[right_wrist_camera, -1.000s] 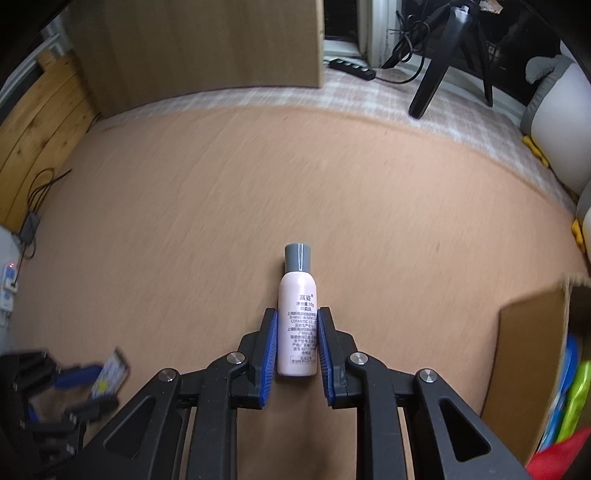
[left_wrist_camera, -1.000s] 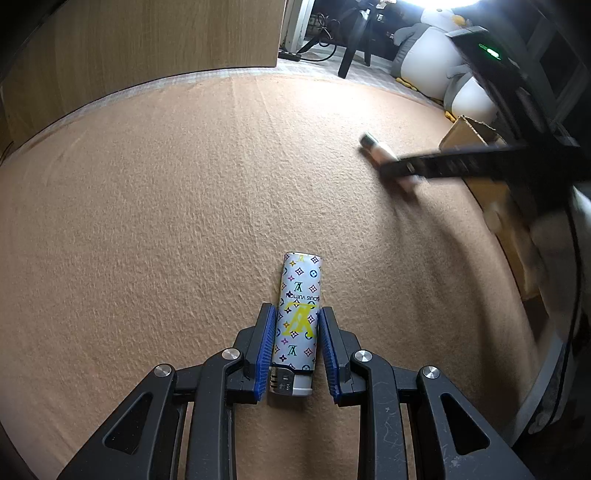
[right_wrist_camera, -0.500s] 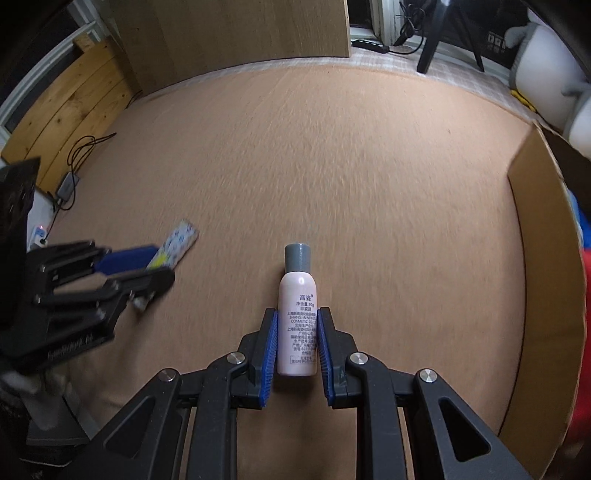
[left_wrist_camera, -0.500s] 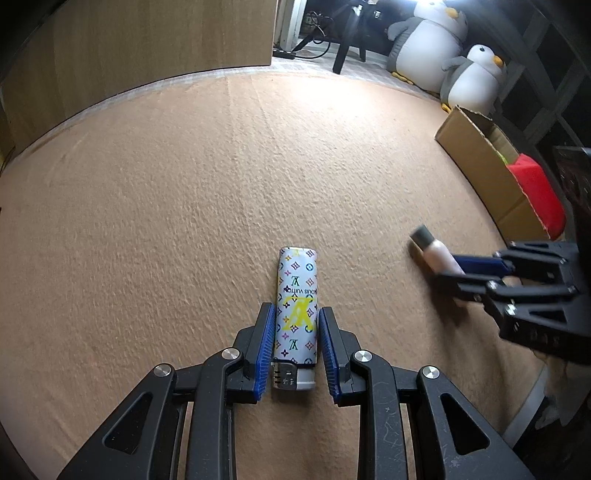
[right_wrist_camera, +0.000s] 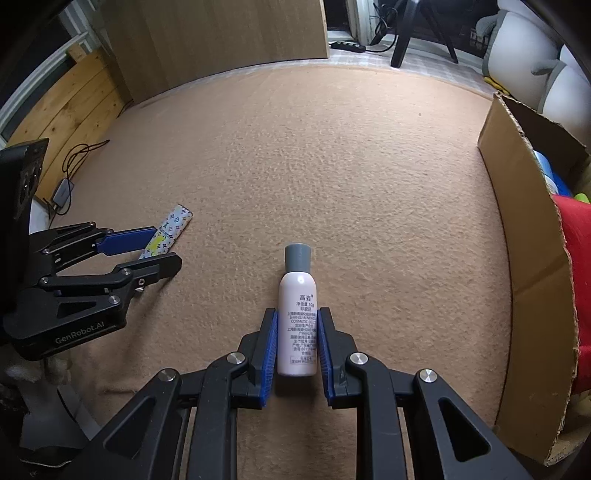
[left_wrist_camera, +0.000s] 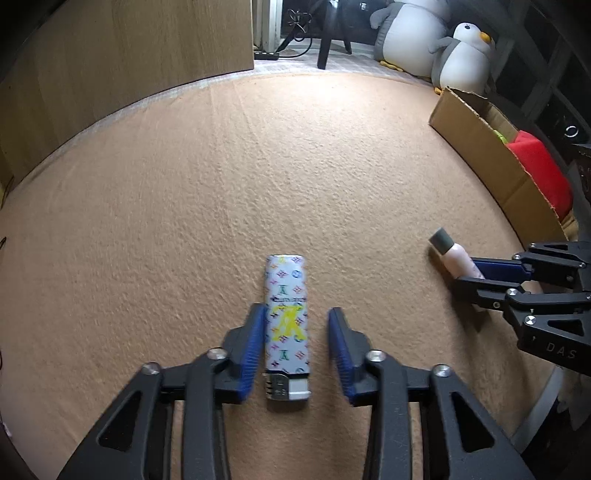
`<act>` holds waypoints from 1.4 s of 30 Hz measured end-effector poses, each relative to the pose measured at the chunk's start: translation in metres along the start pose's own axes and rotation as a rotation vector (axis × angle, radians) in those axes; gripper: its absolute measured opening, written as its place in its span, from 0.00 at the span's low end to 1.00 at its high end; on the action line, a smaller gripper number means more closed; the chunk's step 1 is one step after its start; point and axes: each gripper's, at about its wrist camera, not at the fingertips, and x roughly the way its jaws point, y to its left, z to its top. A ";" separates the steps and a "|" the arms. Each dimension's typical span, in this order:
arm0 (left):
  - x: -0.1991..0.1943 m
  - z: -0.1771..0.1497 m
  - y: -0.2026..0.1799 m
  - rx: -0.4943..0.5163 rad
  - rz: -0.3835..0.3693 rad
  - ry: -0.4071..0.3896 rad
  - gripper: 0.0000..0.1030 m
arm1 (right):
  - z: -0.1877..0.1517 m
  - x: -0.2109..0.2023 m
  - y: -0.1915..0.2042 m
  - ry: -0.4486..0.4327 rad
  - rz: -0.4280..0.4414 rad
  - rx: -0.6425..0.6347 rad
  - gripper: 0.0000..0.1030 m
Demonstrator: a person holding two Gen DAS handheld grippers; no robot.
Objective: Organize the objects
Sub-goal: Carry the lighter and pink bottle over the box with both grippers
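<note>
Holding two items above the tan carpet [left_wrist_camera: 258, 166]: right gripper [right_wrist_camera: 297, 343] pinches a pink bottle [right_wrist_camera: 298, 328] at lower centre; left gripper [left_wrist_camera: 297, 343] stands slightly spread, its left pad touching a patterned lighter [left_wrist_camera: 286, 325], right pad clear. Cardboard box [right_wrist_camera: 524, 258] at right edge already contains items; both pieces apparently remain unstowed.

Two plush penguins [left_wrist_camera: 432, 40] sit right behind the far end of the cardboard box [left_wrist_camera: 476, 147]. A black tripod [left_wrist_camera: 332, 33] stands further left of the box, next to a power strip [left_wrist_camera: 266, 55], and a big wooden panel [left_wrist_camera: 129, 55] leans beyond that.
</note>
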 end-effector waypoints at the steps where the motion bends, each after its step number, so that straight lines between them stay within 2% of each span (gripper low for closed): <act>1: 0.000 0.000 0.002 -0.005 0.000 -0.004 0.24 | 0.001 0.000 0.000 -0.002 -0.002 -0.001 0.18; 12: -0.005 -0.003 0.016 -0.079 -0.055 -0.010 0.24 | 0.000 -0.006 0.003 -0.031 0.002 0.001 0.18; 21: -0.026 0.007 0.007 -0.067 -0.074 -0.047 0.24 | -0.001 -0.018 -0.002 -0.059 0.014 0.021 0.18; 31: -0.042 0.053 -0.041 0.018 -0.118 -0.114 0.24 | 0.005 -0.072 -0.030 -0.162 -0.002 0.050 0.18; 42: -0.036 0.111 -0.132 0.140 -0.185 -0.157 0.24 | -0.026 -0.131 -0.105 -0.245 -0.093 0.148 0.18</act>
